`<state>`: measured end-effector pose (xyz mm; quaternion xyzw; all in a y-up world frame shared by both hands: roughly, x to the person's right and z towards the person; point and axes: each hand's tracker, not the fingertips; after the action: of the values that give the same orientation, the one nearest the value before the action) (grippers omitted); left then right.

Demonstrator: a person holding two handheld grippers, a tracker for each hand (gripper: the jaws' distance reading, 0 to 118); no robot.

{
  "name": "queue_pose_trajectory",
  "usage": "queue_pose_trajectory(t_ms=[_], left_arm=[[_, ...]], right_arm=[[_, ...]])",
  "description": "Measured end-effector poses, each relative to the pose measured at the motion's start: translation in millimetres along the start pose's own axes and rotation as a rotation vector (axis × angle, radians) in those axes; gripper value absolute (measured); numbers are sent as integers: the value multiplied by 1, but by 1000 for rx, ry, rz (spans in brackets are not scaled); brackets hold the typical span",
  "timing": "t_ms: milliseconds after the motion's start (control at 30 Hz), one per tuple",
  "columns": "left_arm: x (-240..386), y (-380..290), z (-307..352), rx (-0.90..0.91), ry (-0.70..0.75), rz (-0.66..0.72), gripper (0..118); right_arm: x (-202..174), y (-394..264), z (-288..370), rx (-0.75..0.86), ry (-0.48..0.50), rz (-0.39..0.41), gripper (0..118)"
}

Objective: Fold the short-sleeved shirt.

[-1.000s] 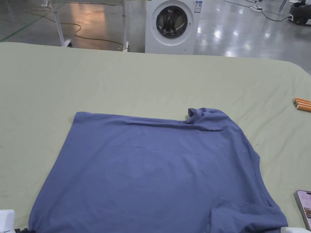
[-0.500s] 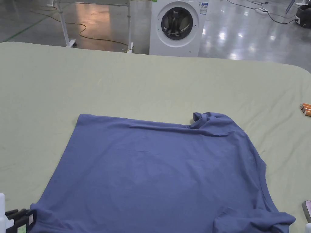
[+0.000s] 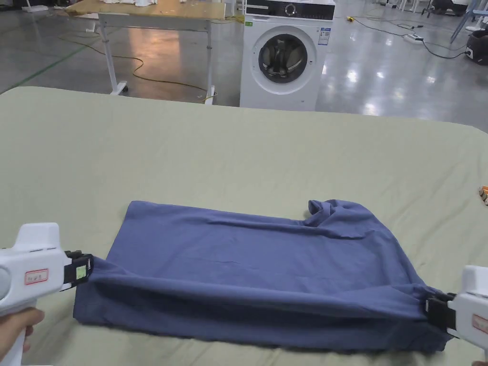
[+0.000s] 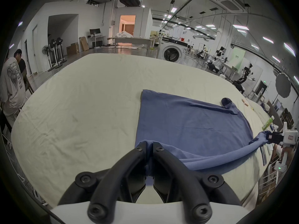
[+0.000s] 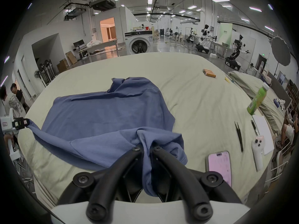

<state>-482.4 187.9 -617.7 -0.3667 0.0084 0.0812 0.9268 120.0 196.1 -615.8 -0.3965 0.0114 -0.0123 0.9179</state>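
Note:
A blue short-sleeved shirt [image 3: 267,257] lies on the pale green table cover [image 3: 238,152], its near edge lifted off the surface and stretched between both grippers. My left gripper [image 3: 88,271] is shut on the shirt's near left corner; in the left gripper view the black jaws [image 4: 149,148] pinch blue cloth. My right gripper [image 3: 429,310] is shut on the near right corner, where cloth bunches between the jaws [image 5: 146,148] in the right gripper view. The far edge of the shirt [image 5: 113,101] stays flat, with a sleeve crumpled at the far right [image 3: 324,209].
A phone [image 5: 220,164], a white controller [image 5: 258,153], black tweezers [image 5: 239,135], a pen and paper, and a green bottle [image 5: 257,100] lie right of the shirt. Orange cylinders [image 5: 209,73] sit at the far right. A washing machine [image 3: 283,57] stands beyond the table. People stand at the far left [image 4: 11,85].
Both grippers have come up into the head view with the shirt's near corners. The near edge has been lifted and carried toward the far edge. The head camera has tilted up.

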Motion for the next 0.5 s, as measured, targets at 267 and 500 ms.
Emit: queue_pose_trajectory(t_ms=[267,500], left_arm=[[-1,8,-62,-89,23,27,3],[1,1,-78,-120,33,48,14]], right_arm=[[5,16,-89,-142,-15,-23,5],[1,10,-93,-115,-46,-4,39]])
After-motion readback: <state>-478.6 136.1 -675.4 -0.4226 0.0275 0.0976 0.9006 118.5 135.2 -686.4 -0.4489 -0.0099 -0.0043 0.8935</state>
